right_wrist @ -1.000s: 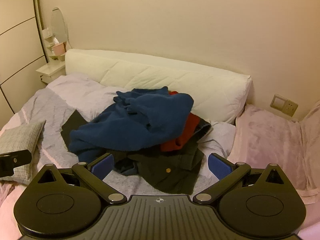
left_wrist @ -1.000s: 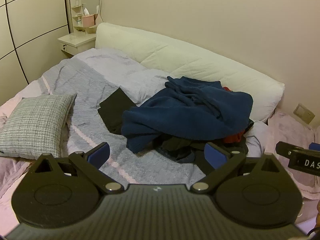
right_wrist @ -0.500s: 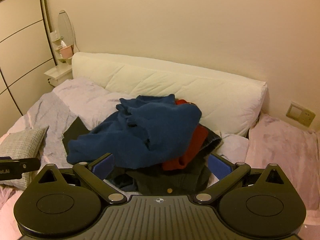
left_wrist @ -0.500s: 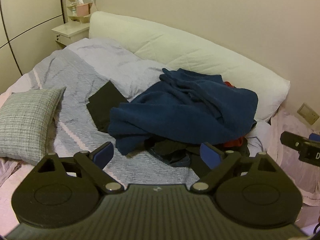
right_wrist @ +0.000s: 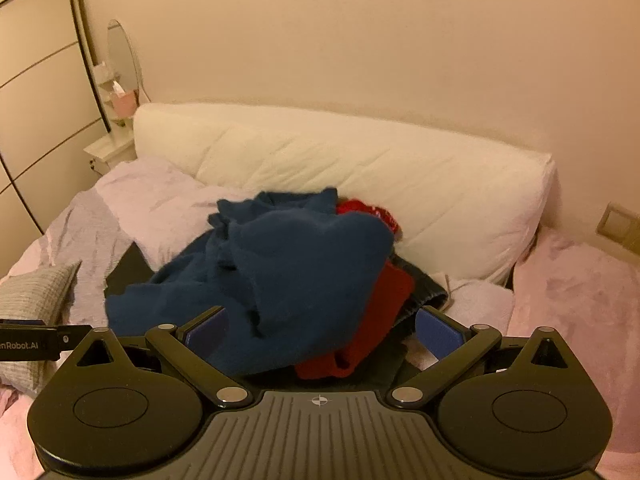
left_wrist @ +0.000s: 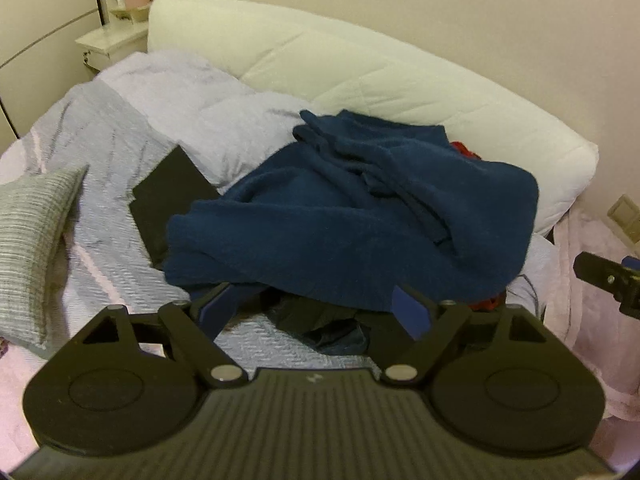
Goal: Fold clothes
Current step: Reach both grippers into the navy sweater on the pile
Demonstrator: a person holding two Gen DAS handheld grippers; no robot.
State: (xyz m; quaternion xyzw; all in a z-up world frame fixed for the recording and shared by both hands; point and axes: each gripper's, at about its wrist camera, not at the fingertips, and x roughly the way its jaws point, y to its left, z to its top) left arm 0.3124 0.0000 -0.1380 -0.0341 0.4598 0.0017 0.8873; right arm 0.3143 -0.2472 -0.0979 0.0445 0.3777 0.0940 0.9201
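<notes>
A heap of clothes lies on the bed against the white headboard cushion. On top is a dark blue fleece garment (left_wrist: 352, 216) (right_wrist: 288, 276). A red garment (right_wrist: 380, 312) (left_wrist: 464, 150) and dark clothes (left_wrist: 324, 324) lie under it. My left gripper (left_wrist: 316, 310) hovers just before the fleece's near edge, its jaws closing, with nothing pressed between the blue pads. My right gripper (right_wrist: 322, 330) is open over the near right side of the heap, blue fleece and red cloth showing between its fingers. Whether either touches the cloth I cannot tell.
A black folded item (left_wrist: 172, 196) lies left of the heap on the grey quilt (left_wrist: 100, 148). A grey checked cushion (left_wrist: 32, 240) sits at the left. A pink blanket (right_wrist: 580, 292) covers the right side. A white nightstand (left_wrist: 112, 38) stands beyond the bed's corner.
Both grippers have come forward and down toward the heap, which now looms larger. The left jaws have narrowed a little. The clothes have not moved.
</notes>
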